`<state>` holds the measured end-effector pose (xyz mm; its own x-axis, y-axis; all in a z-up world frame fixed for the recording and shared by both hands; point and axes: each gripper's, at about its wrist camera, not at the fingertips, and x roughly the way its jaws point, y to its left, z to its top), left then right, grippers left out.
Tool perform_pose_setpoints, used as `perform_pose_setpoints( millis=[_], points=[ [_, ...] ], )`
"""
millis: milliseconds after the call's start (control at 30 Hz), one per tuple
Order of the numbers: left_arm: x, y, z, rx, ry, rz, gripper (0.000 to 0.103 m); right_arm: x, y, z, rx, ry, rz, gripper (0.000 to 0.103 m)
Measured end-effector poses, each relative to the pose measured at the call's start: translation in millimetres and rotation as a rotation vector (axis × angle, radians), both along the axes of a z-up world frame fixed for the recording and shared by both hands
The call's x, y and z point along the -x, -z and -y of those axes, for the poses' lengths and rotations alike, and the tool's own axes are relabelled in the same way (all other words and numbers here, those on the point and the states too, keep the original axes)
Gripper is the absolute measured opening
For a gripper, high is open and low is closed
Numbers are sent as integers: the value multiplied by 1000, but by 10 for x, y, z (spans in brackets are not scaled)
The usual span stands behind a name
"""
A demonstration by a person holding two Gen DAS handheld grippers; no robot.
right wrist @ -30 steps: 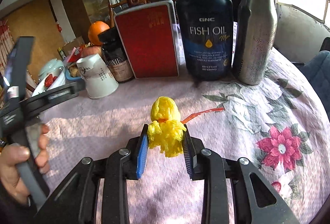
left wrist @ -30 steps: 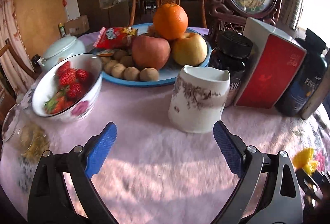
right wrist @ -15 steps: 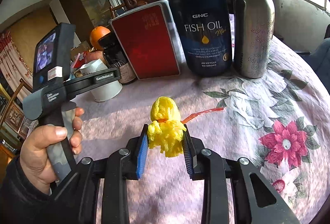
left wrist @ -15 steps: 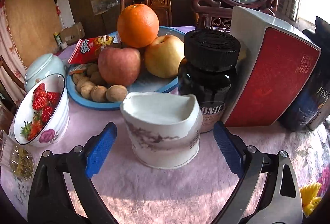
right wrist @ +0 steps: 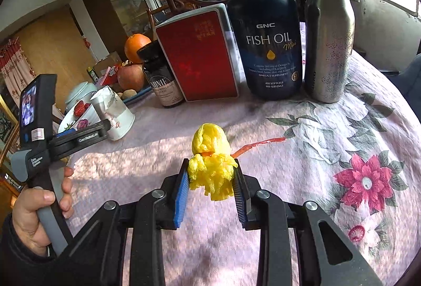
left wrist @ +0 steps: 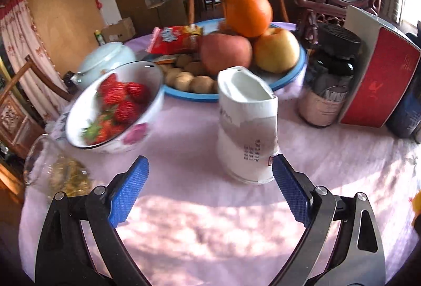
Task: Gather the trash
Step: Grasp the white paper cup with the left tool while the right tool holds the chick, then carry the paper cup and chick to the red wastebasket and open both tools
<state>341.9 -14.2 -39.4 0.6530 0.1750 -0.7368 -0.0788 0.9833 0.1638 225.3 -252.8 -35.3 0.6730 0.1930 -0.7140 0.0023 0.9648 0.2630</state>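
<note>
Sunlit and crowded, the round table (right wrist: 342, 154) wears a pink floral cloth. My right gripper (right wrist: 212, 180) has its fingers closed partway on a crumpled yellow foam net (right wrist: 211, 162), pads pressing both sides, an orange strip trailing from it just above the cloth. My left gripper (left wrist: 210, 188) stands wide open and empty, aimed at the crushed paper cup (left wrist: 247, 125), which stands upright just ahead of the fingertips, nearer the right pad.

I judge the cup is the next piece to take. I should shift left to centre it, go in low, and close gently, since its dented wall will likely fold. The strawberry bowl (left wrist: 113, 107) sits near, so I should keep clear.

Readable: "GNC FISH OIL Mini" on the dark bottle (right wrist: 271, 49), with "400 SOFTGELS, 400 SERVINGS". The cup's print is blurred.
</note>
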Motion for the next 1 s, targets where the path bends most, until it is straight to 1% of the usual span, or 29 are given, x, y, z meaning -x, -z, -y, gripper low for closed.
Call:
perform_pose_setpoints(
  millis=[133, 233, 333, 433, 467, 500, 533, 600, 700, 800, 900, 1000],
  points=[
    [37, -56, -68, 24, -5, -2, 91, -1, -9, 0, -5, -4, 0, 31],
    [3, -71, 7, 38, 5, 5, 91, -1, -9, 0, -11, -3, 0, 31],
    [-64, -43, 98, 73, 0, -7, 91, 0, -6, -2, -13, -6, -1, 31],
    [-192, 33, 168, 89, -7, -24, 90, -11, 0, 0, -13, -8, -4, 31],
    [-229, 62, 181, 90, -7, -34, 87, -15, 4, -1, -12, -9, -6, 31],
    [-259, 87, 191, 91, -5, -44, 76, -17, 8, -5, -11, -11, -8, 31],
    [-286, 113, 195, 95, 3, -60, 62, -19, 9, -9, -9, -12, -8, 31],
    [-315, 151, 176, 113, 13, -92, 46, -17, 8, -19, -3, -11, -8, 31],
    [-212, 128, 154, 120, 18, -82, 44, -5, -8, -23, -4, -13, -4, 30],
    [-31, 72, 163, 137, 51, -86, 42, 39, -66, -13, -2, -8, 9, 30],
    [280, -51, 210, 154, 98, -83, 42, 158, -183, 9, 9, 12, 31, 30],
    [669, -181, 322, 143, 171, -75, 42, 409, -239, 4, 45, 25, 38, 30]
  ],
)
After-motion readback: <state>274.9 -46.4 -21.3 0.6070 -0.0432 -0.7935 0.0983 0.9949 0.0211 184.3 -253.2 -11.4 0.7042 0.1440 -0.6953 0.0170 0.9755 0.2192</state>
